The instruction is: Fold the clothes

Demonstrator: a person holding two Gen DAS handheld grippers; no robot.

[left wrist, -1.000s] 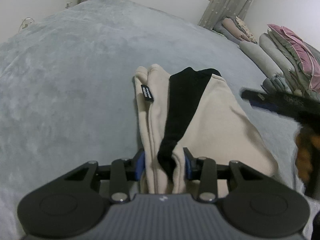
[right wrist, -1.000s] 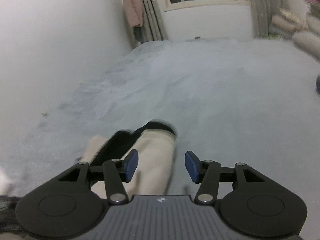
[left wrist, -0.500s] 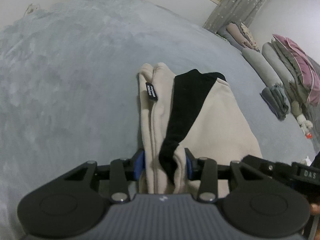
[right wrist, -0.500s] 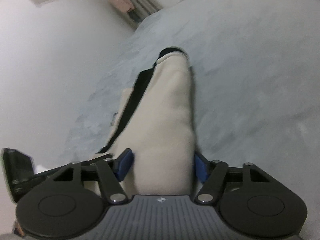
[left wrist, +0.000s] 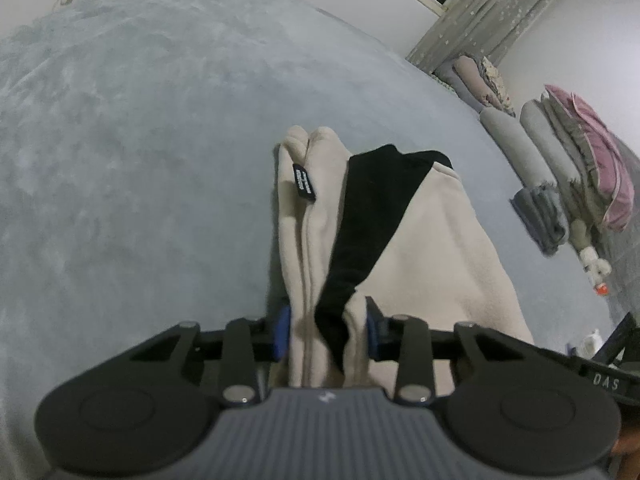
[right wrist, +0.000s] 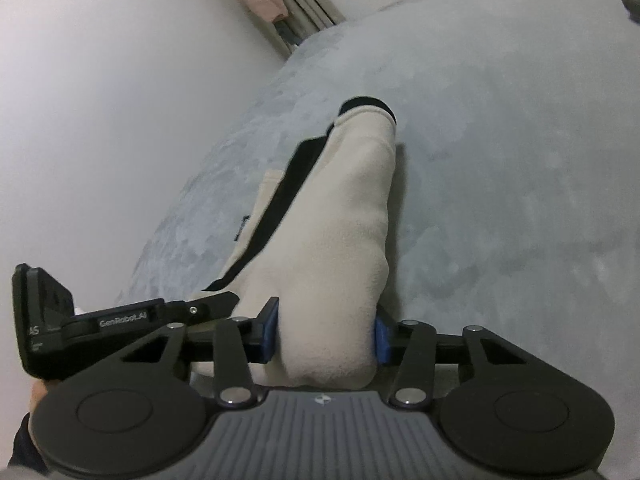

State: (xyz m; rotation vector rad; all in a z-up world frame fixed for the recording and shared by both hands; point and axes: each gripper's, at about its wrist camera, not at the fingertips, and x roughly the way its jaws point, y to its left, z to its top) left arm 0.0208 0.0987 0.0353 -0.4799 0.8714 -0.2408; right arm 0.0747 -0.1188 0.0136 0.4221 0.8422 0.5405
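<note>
A cream fleece garment [left wrist: 432, 248] with a black trim band [left wrist: 372, 208] and a small black label [left wrist: 304, 182] lies folded lengthwise on the grey bed cover [left wrist: 120, 160]. My left gripper [left wrist: 326, 334] is at its near left edge. The jaws are closing, and both blue pads press on bunched cream and black layers. In the right wrist view the same garment [right wrist: 340, 220] stretches away from me. My right gripper [right wrist: 326, 336] is closing on its thick near end, with a pad pressing on each side of the fleece. The left tool's black body [right wrist: 120, 316] sits just to the left.
Rolled pillows and folded bedding [left wrist: 580, 152] are stacked along the right side of the bed, with a folded grey piece [left wrist: 540, 216] and a small orange-capped bottle [left wrist: 600, 280] nearby. A curtain [left wrist: 480, 12] hangs behind them. A white wall [right wrist: 100, 100] borders the bed's left side.
My right gripper came down from over the bare bed cover onto the garment's near end, and its jaws narrowed against the fleece. The left gripper kept its hold and rolled slightly.
</note>
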